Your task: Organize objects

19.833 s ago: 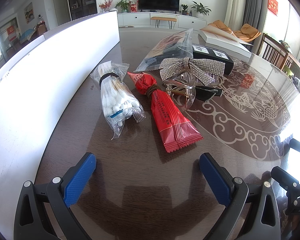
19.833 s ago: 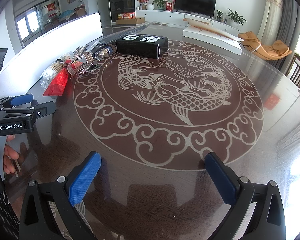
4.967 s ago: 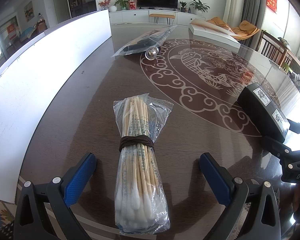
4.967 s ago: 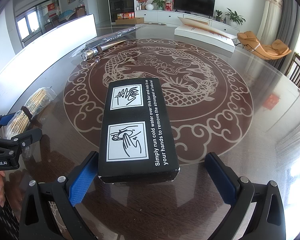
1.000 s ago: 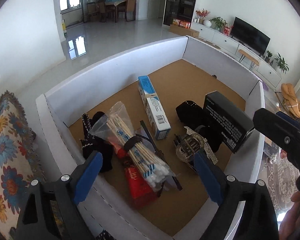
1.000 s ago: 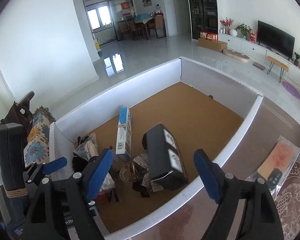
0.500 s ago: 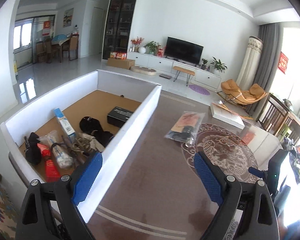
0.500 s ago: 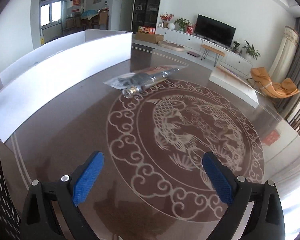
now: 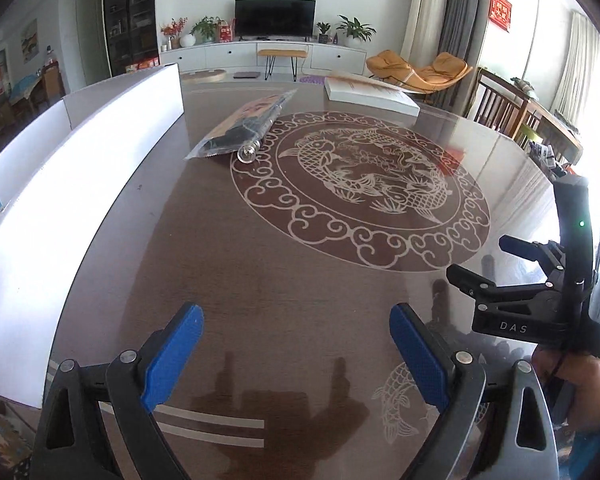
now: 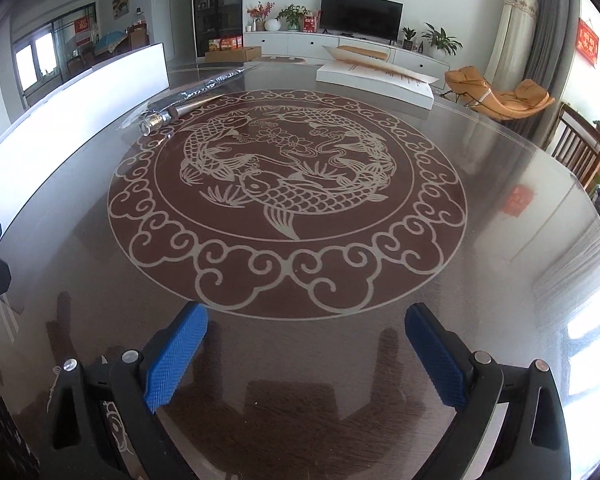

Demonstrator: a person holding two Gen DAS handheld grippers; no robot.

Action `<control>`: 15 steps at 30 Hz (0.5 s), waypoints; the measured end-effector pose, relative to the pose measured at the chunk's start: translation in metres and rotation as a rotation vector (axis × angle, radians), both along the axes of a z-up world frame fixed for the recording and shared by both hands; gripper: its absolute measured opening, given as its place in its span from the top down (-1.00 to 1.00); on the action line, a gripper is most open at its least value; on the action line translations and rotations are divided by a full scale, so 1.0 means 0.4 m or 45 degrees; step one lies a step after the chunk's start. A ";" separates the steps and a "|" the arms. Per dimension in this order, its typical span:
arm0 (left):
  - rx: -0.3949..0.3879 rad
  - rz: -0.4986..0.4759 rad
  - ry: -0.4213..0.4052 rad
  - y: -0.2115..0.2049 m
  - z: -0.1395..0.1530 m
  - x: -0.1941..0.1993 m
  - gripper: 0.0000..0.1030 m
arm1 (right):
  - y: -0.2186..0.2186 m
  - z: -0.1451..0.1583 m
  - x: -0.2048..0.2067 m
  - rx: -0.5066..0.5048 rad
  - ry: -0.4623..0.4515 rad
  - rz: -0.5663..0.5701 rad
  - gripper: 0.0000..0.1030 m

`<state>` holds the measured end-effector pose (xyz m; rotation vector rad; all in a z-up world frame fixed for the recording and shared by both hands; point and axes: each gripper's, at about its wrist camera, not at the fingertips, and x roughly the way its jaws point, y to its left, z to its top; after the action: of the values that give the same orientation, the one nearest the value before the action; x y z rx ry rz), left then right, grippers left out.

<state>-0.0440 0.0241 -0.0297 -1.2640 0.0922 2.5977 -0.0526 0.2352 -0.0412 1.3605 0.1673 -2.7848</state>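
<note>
A clear plastic bag with dark contents [image 9: 242, 128] and a small glass bulb [image 9: 247, 154] beside it lie at the far left of the round table; they also show in the right wrist view, the bag [image 10: 204, 90] and the bulb [image 10: 150, 123]. My left gripper [image 9: 296, 356] is open and empty over the near table edge. My right gripper [image 10: 306, 356] is open and empty, and shows at the right of the left wrist view [image 9: 488, 260]. The white box [image 9: 80, 160] stands along the table's left side; its inside is hidden.
The table [image 9: 300, 280] is dark glass with a carp medallion [image 10: 284, 184]. A flat white box [image 9: 370, 94] lies at the far edge. Wooden chairs [image 9: 500, 104] stand at the right.
The left gripper has swung from over the white box back to low over the table's near edge. The right gripper stays open above the table, little moved.
</note>
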 end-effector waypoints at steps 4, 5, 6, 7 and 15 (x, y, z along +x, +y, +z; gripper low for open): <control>-0.042 0.016 -0.024 0.006 -0.035 -0.007 -0.85 | 0.000 -0.011 -0.003 0.002 -0.018 -0.003 -0.93; -0.044 0.021 -0.032 0.005 -0.040 -0.009 -0.85 | 0.001 -0.013 -0.003 -0.002 -0.019 -0.006 -0.96; -0.046 0.026 -0.037 0.004 -0.045 -0.012 -0.85 | 0.002 -0.014 -0.005 0.000 -0.023 -0.012 -0.99; -0.049 0.034 -0.041 0.001 -0.047 -0.015 -0.85 | 0.001 -0.015 -0.005 -0.002 -0.024 -0.013 -0.99; -0.023 0.111 -0.143 -0.031 -0.084 -0.049 -0.85 | 0.007 -0.021 -0.004 -0.033 -0.036 -0.013 -1.00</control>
<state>-0.0637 0.0117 -0.0633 -1.4483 0.0406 2.5965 -0.0544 0.2381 -0.0497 1.3980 0.1229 -2.7645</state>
